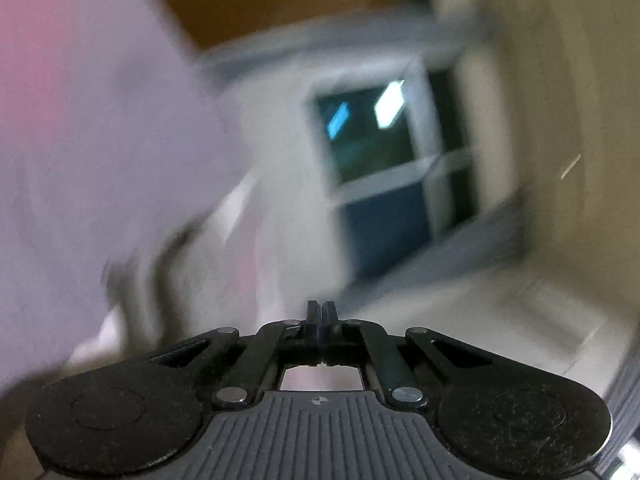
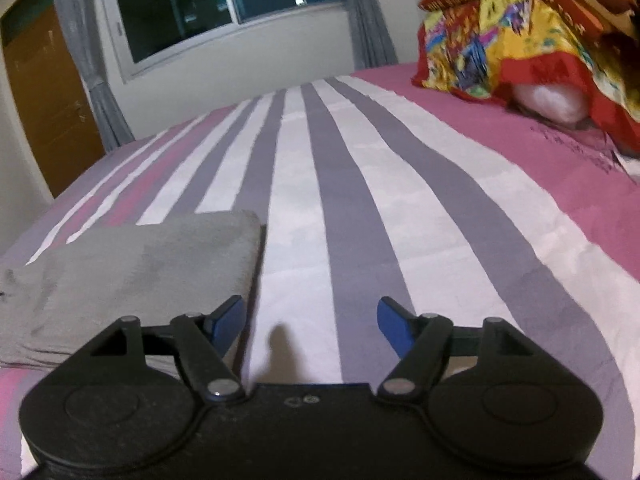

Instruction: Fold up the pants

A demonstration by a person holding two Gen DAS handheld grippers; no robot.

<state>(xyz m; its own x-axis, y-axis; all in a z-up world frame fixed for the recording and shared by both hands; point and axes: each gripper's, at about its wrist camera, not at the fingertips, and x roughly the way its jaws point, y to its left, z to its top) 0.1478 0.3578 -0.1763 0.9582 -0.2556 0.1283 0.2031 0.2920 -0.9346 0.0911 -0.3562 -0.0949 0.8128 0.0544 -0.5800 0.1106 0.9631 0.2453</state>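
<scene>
The grey pants (image 2: 140, 272) lie flat on the striped bedspread (image 2: 360, 200) at the lower left of the right wrist view, with a straight folded edge on their right side. My right gripper (image 2: 310, 320) is open and empty just above the bed, its left finger (image 2: 228, 316) over the pants' right edge. My left gripper (image 1: 322, 314) is shut, fingers pressed together, lifted and tilted toward the window. That view is heavily blurred. A pale cloth-like blur (image 1: 120, 160) fills its left side; I cannot tell if the gripper holds it.
A colourful blanket pile (image 2: 520, 40) over a white pillow sits at the bed's far right. A window (image 2: 224, 4) with grey curtains is behind the bed, a brown door (image 2: 44, 112) at the left.
</scene>
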